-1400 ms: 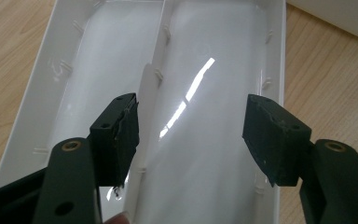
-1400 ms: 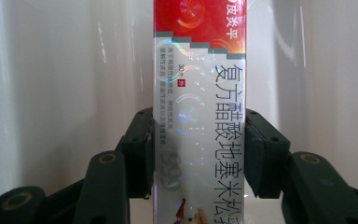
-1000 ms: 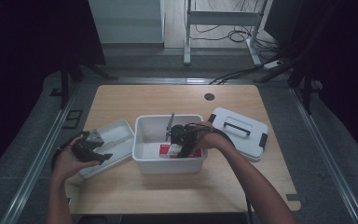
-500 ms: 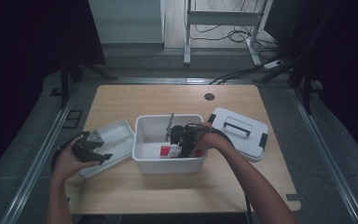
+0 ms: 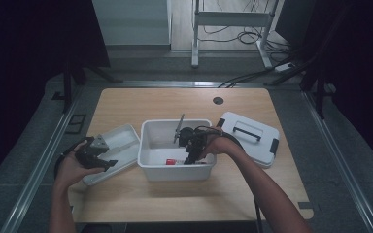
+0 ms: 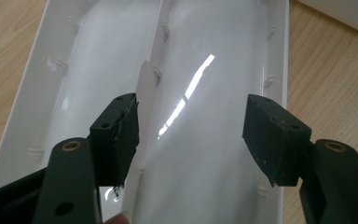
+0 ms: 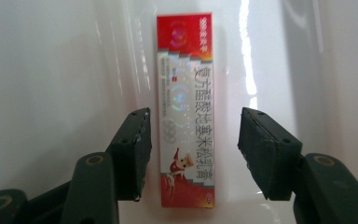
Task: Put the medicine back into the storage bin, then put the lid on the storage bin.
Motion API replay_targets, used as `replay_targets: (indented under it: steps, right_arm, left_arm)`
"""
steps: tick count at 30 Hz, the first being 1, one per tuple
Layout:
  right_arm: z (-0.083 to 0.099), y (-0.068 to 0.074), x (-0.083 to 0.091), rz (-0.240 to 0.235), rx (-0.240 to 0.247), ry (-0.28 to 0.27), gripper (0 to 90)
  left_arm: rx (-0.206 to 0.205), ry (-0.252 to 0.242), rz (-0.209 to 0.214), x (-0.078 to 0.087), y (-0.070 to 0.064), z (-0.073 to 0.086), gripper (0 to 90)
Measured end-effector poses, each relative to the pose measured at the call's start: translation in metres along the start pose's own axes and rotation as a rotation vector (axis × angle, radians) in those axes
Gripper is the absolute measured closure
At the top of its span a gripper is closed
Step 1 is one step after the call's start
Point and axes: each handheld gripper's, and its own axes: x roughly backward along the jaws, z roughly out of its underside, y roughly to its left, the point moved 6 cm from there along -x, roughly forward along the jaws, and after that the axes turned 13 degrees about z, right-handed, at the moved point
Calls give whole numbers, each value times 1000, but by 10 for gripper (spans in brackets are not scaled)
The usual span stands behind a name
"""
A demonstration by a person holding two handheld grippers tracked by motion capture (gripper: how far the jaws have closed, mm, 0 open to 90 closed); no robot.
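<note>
A red and white carton (image 7: 185, 112) with printed characters lies flat on the bottom of the white bin (image 5: 148, 164); in the high view the carton (image 5: 173, 161) is a small red patch near the bin's front wall. My right gripper (image 7: 193, 156) reaches down into the bin (image 7: 51, 70) and stands open, one jaw on each side of the carton's lower half, not touching it. My left gripper (image 6: 191, 135) is open over a shallow white divided tray (image 6: 223, 56) with nothing between its jaws. In the high view the left gripper (image 5: 93, 154) hovers over the tray (image 5: 121, 141) at the left.
A white lid (image 5: 250, 136) with a dark handle lies to the right of the bin. A thin grey tool (image 5: 178, 127) leans inside the bin's back. A round cable hole (image 5: 218, 100) is in the wooden table (image 5: 175, 199). Frames and cables stand on the floor beyond.
The right gripper has sunk a little deeper into the bin. The left hand and gripper have stayed over the tray.
</note>
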Motion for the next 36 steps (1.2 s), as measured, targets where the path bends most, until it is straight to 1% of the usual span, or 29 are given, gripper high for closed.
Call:
replay_targets:
  steps: [1, 6, 8, 9, 10, 11, 13, 16, 17, 19, 24, 27, 29, 32, 36]
  right_arm:
    - [0, -1, 2, 6, -2, -10, 431]
    - [-4, -6, 18, 32, -74, -99, 427]
    - [-5, -8, 28, 46, -109, -149, 425]
    - [-5, -9, 32, 54, -121, -164, 426]
    - [-5, -10, 38, 66, -134, -190, 426]
    - [-4, -11, 41, 77, -143, -202, 426]
    - [-2, -14, 50, 103, -167, -246, 415]
    - [3, -16, 61, 134, -198, -290, 395]
    - [6, -18, 67, 148, -212, -319, 391]
    - [11, -19, 72, 161, -230, -340, 383]
    - [25, -21, 82, 193, -255, -367, 373]
    - [35, -21, 89, 213, -276, -391, 370]
    - [42, -22, 94, 226, -287, -407, 366]
    - [50, -21, 100, 251, -306, -441, 365]
    - [64, -16, 108, 271, -324, -475, 363]
  left_arm:
    - [1, -2, 2, 0, 0, 0, 362]
    - [4, -9, -3, 0, 1, 1, 362]
    - [6, -12, -5, 0, 2, 1, 362]
    - [6, -14, -6, 0, 2, 0, 362]
    - [5, -14, -6, 0, 2, 0, 362]
    - [4, -12, -8, 0, 2, 0, 362]
    - [5, -12, -9, 0, 2, 0, 362]
    - [6, -18, -12, 0, 2, -1, 362]
    - [7, -20, -19, 1, 2, -1, 362]
    - [7, -24, -21, 2, 3, -2, 362]
    - [5, -15, -25, 1, 3, -6, 362]
    - [6, -19, -22, 2, 3, -7, 362]
    - [4, -11, -21, 3, 4, -7, 361]
    - [15, -3, -31, 7, 8, -7, 359]
    - [25, 4, -34, 15, 16, -7, 354]
